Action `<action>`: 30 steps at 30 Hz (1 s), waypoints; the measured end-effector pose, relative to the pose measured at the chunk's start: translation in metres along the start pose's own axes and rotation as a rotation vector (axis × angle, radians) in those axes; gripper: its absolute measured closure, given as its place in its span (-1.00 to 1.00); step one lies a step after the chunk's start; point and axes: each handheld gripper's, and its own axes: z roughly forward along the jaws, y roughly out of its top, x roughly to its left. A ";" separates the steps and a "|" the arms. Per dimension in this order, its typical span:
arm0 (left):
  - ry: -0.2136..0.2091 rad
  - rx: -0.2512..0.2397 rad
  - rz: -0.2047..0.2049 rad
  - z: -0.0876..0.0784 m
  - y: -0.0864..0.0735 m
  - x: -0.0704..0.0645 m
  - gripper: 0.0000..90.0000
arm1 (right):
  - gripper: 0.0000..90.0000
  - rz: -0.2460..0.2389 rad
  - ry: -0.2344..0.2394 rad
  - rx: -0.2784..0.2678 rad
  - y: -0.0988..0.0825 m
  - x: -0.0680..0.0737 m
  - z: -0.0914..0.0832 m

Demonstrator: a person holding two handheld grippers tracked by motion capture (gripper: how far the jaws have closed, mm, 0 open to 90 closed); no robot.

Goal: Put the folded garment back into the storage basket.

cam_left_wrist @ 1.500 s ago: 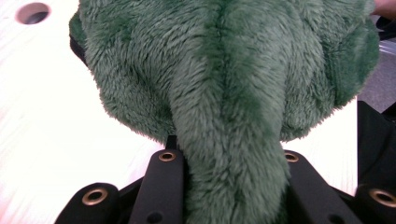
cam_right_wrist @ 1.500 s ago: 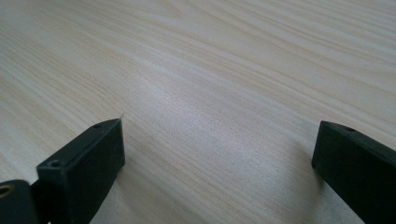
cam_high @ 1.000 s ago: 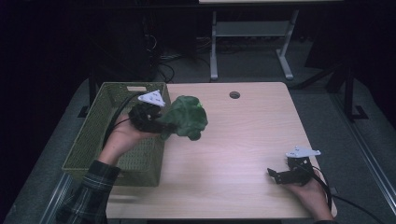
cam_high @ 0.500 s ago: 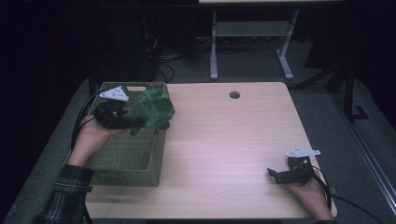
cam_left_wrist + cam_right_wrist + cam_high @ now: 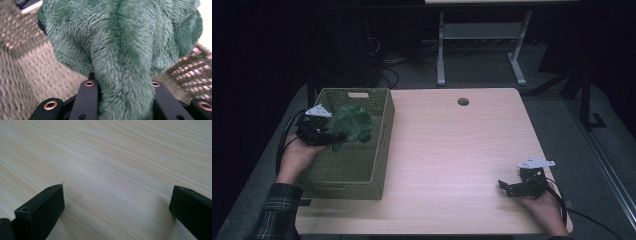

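Item: green plush (image 5: 349,127), clamped between the jaws of the left gripper (image 5: 328,134); in the left gripper view the black jaws press into a fold of its pile. Place: left of the high view, over the basket (image 5: 382,150), within its rim, not yet resting on the woven floor. Change: a second ago the plush hung over the bare table beside the basket; it has since travelled left and lower, into the basket's opening. Meaning: carry judged nearly done, release remaining. Right gripper (image 5: 508,189): lower right of the high view, jaws wide apart, nothing between them, low over the table (image 5: 120,157), unmoved
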 end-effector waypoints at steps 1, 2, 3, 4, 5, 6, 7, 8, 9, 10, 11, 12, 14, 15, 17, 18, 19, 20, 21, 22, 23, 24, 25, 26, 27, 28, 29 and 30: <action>0.001 0.008 0.001 0.003 -0.003 0.002 0.63 | -1.00 0.000 0.000 0.000 0.000 0.000 0.000; 0.002 0.015 -0.004 0.005 -0.006 0.003 0.63 | -1.00 0.000 0.000 0.000 0.000 0.000 0.000; 0.000 0.023 -0.008 0.008 -0.008 0.004 0.63 | -1.00 0.000 0.000 0.000 0.000 0.000 0.000; -0.002 0.033 -0.007 0.012 -0.011 0.005 0.63 | -1.00 0.003 0.000 -0.001 0.000 0.000 0.000; -0.003 0.037 -0.010 0.014 -0.012 0.005 0.63 | -1.00 0.003 0.000 -0.002 0.000 0.000 0.000; -0.005 0.044 -0.011 0.017 -0.014 0.005 0.62 | -1.00 0.003 0.000 -0.001 0.000 0.000 0.000; -0.010 0.053 -0.015 0.020 -0.016 0.005 0.62 | -1.00 0.004 0.000 -0.001 0.000 0.000 0.000; -0.017 0.060 -0.013 0.023 -0.018 0.006 0.62 | -1.00 0.004 0.000 -0.001 0.000 0.000 0.000; -0.022 0.070 -0.015 0.026 -0.019 0.006 0.62 | -1.00 0.004 0.000 -0.001 0.000 0.000 0.000; -0.025 0.076 -0.015 0.029 -0.021 0.006 0.61 | -1.00 0.004 0.000 -0.001 0.000 0.000 0.000; -0.030 0.085 -0.016 0.032 -0.022 0.006 0.61 | -1.00 0.004 0.000 0.000 0.000 0.000 0.000; -0.034 0.088 -0.018 0.035 -0.023 0.006 0.61 | -1.00 0.004 0.000 -0.001 0.000 0.000 0.000; -0.042 0.100 -0.026 0.041 -0.026 0.007 0.60 | -1.00 0.003 0.000 0.000 0.000 0.000 0.000; -0.044 0.101 -0.031 0.043 -0.027 0.007 0.60 | -1.00 0.002 0.000 0.001 0.000 0.000 0.000; -0.052 0.122 -0.037 0.048 -0.029 0.008 0.59 | -1.00 0.003 0.000 -0.001 0.000 0.000 0.000; -0.056 0.127 -0.046 0.050 -0.030 0.008 0.58 | -1.00 0.003 0.000 0.000 0.000 0.000 0.000; -0.062 0.140 -0.047 0.052 -0.031 0.009 0.57 | -1.00 0.003 0.000 0.000 0.000 0.000 0.000; -0.070 0.152 -0.052 0.054 -0.032 0.008 0.55 | -1.00 0.003 0.000 0.000 0.000 0.000 0.000; -0.075 0.163 -0.050 0.056 -0.033 0.008 0.50 | -1.00 0.003 0.000 0.000 0.000 0.000 0.000; -0.073 0.174 -0.045 0.057 -0.033 0.007 0.45 | -1.00 0.003 0.000 -0.001 0.000 0.000 0.000; -0.068 0.176 -0.034 0.058 -0.033 0.007 0.35 | -1.00 0.003 0.000 -0.001 0.000 0.000 0.000; -0.067 0.175 -0.029 0.059 -0.034 0.006 0.25 | -1.00 0.003 0.001 0.000 0.000 0.000 0.000; -0.063 0.174 -0.028 0.059 -0.034 0.006 0.12 | -1.00 0.003 0.000 0.000 0.000 0.000 0.000; -0.063 0.166 -0.032 0.059 -0.033 0.007 -0.02 | -1.00 0.003 0.000 0.000 0.000 0.000 0.000; -0.058 0.155 -0.036 0.059 -0.033 0.007 -0.17 | -1.00 0.003 0.000 0.000 0.000 0.000 0.000; -0.052 0.144 -0.040 0.057 -0.033 0.007 -0.27 | -1.00 0.003 0.000 0.000 0.000 0.000 0.000; -0.043 0.133 -0.047 0.055 -0.032 0.008 -0.37 | -1.00 0.003 0.000 0.000 0.000 0.001 0.000; -0.038 0.121 -0.048 0.053 -0.032 0.008 -0.43 | -1.00 0.003 0.001 0.000 0.000 0.001 0.000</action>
